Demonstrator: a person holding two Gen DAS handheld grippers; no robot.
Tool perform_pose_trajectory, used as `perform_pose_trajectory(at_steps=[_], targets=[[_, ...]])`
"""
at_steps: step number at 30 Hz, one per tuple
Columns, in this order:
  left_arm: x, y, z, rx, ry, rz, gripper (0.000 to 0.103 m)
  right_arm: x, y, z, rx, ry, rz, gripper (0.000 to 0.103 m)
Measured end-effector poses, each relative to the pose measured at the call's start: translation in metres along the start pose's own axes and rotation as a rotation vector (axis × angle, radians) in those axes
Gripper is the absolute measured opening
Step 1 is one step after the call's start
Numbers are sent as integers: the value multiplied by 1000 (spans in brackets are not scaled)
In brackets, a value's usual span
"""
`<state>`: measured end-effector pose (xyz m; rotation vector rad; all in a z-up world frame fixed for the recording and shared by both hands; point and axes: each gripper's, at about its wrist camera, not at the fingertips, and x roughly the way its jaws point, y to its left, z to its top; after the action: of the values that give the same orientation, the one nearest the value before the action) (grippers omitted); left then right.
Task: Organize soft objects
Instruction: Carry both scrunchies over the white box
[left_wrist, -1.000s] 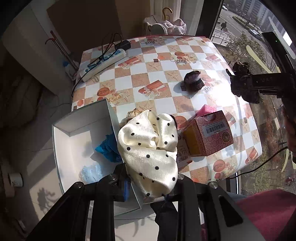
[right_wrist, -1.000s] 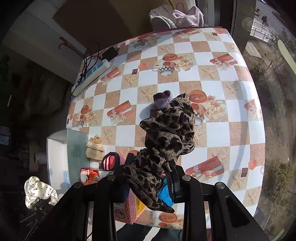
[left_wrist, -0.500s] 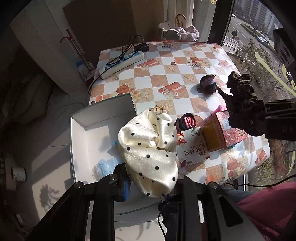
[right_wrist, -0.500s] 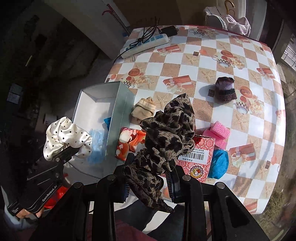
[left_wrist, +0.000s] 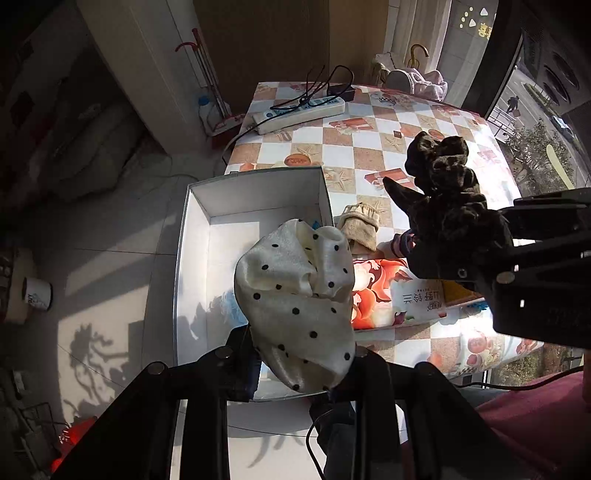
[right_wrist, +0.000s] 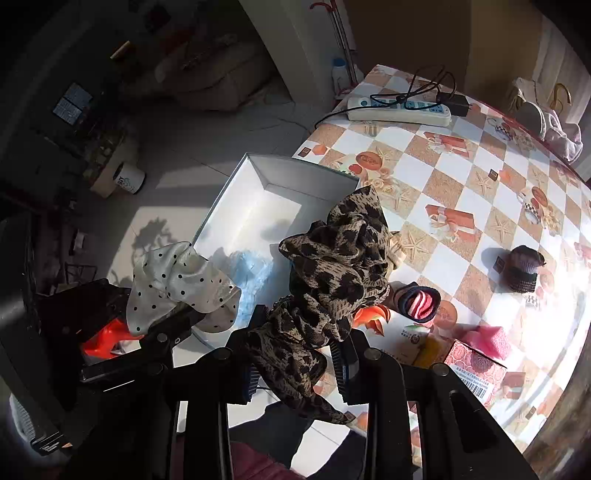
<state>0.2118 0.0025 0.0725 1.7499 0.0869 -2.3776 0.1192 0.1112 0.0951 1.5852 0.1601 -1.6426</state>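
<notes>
My left gripper (left_wrist: 301, 354) is shut on a cream polka-dot scrunchie (left_wrist: 295, 306), held above the near end of the open white box (left_wrist: 192, 236); it also shows in the right wrist view (right_wrist: 177, 284). My right gripper (right_wrist: 295, 354) is shut on a leopard-print scrunchie (right_wrist: 332, 273), held over the box's right wall; it looks dark in the left wrist view (left_wrist: 447, 206). Pale blue soft items (right_wrist: 251, 269) lie inside the box (right_wrist: 258, 173).
On the checked table (right_wrist: 461, 177) lie a beige sock (left_wrist: 360, 225), a striped red roll (right_wrist: 419, 301), a dark knit piece (right_wrist: 522, 273), a pink sponge (right_wrist: 493, 341), a tissue pack (left_wrist: 391, 295), a patterned carton (right_wrist: 476, 365) and a power strip (right_wrist: 399, 110). A cup (left_wrist: 37, 295) stands on the floor.
Both grippers have swung left towards the white box. The leopard scrunchie now hangs at the box's right wall, close beside the polka-dot scrunchie. Both stay gripped.
</notes>
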Motion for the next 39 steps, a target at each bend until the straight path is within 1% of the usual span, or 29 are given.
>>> perform_pose_trajectory(at_steps=[3,11,21,28,39], targets=[[-1,3,-2,-7,-3,5,29,7,1,-1,-9,25,5,34],[0,7,-3,-20,-4,12,29,11,1,3,-6,36,4,34],[4,13,-2,-41,-10,-1,29,15,4,7,-17,49,-20,34],[6,23,-2,-74,-4,-14,29,17,5,9,-20,55,-29,34],[9,20,-2,-54,10,-17,29,20,5,12,-13,62,-28,34]])
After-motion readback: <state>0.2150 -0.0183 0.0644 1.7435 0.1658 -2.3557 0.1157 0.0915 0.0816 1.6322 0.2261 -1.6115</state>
